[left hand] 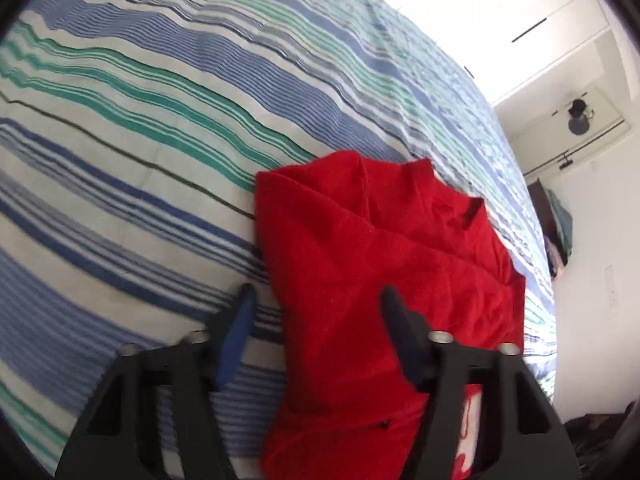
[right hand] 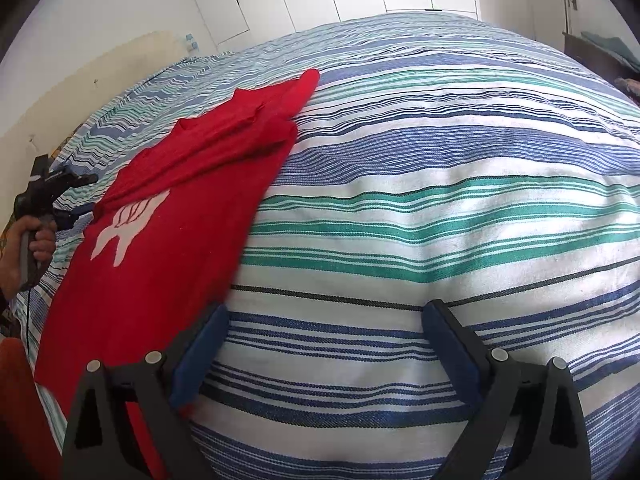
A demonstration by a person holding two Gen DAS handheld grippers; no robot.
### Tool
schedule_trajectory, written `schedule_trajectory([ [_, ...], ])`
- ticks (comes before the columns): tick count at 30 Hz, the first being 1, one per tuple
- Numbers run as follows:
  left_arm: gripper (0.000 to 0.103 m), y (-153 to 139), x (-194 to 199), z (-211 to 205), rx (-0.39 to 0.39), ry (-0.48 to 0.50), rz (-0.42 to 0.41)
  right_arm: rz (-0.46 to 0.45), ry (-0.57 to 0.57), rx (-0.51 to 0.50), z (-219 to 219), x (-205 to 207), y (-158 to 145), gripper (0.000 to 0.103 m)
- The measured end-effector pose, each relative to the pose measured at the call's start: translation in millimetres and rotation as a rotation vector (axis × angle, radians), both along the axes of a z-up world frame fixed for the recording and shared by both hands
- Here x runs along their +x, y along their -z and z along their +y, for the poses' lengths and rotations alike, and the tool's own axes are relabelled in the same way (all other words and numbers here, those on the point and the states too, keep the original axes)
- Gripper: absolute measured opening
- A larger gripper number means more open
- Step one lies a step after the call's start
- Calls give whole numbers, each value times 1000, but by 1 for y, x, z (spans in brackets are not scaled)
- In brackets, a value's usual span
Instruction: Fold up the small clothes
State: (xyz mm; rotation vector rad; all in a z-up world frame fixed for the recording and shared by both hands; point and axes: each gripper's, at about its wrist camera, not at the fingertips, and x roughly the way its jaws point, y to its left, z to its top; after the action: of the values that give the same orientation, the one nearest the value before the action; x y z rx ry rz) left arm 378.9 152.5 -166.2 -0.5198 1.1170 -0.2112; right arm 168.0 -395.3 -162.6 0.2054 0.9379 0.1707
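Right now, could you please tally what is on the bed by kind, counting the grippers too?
Red garment: 1
Striped bedspread: 1
Grippers: 2, the left gripper and the right gripper
Total: 4

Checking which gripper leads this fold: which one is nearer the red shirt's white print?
Left. The left gripper sits beside the red shirt, level with its white print. The right gripper hangs over the striped bedspread, off the shirt's opposite edge.

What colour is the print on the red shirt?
White print on the red shirt; clearest in the right wrist view.
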Motion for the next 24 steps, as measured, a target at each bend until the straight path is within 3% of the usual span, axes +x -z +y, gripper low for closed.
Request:
schedule_trajectory([
  [1,4,-3,7,-10,86,26,-13,0,0,-2,0,0,0,97],
  [2,4,-12,10,-20,189,39,-86,1,0,-4,1,0,0,97],
  [4,4,-16,14,-27,284,47,-135,2,-1,-7,1,1,0,97],
  [6,11,-1,17,-30,359,65,-85,2,-1,-8,1,1,1,97],
  [7,20,4,15,-30,379,73,-74,1,-1,-7,1,1,1,97],
  [9,42,-1,7,-24,376,38,-85,1,-2,-7,1,1,1,97],
  [10,60,-8,0,-19,373,6,-94,2,-3,-9,1,1,1,98],
  [13,70,-35,-30,-10,317,-55,-201,0,-3,-7,1,1,1,98],
  [16,80,-38,-48,-27,311,3,-224,-1,-3,-8,1,1,1,98],
  [17,77,-31,-50,-38,365,46,-205,-1,-3,-9,1,0,1,98],
  [18,69,-13,-50,-48,470,97,-144,0,-3,-10,2,0,1,98],
  [19,45,6,-45,-51,557,132,-60,0,-3,-12,2,0,1,98],
  [20,43,16,-47,-38,546,143,-34,1,-3,-15,2,0,1,98],
  [21,43,13,-54,-27,506,109,-68,1,-3,-16,3,0,1,98],
  [24,36,6,-60,-4,492,15,-16,-2,-2,-19,3,0,0,98],
])
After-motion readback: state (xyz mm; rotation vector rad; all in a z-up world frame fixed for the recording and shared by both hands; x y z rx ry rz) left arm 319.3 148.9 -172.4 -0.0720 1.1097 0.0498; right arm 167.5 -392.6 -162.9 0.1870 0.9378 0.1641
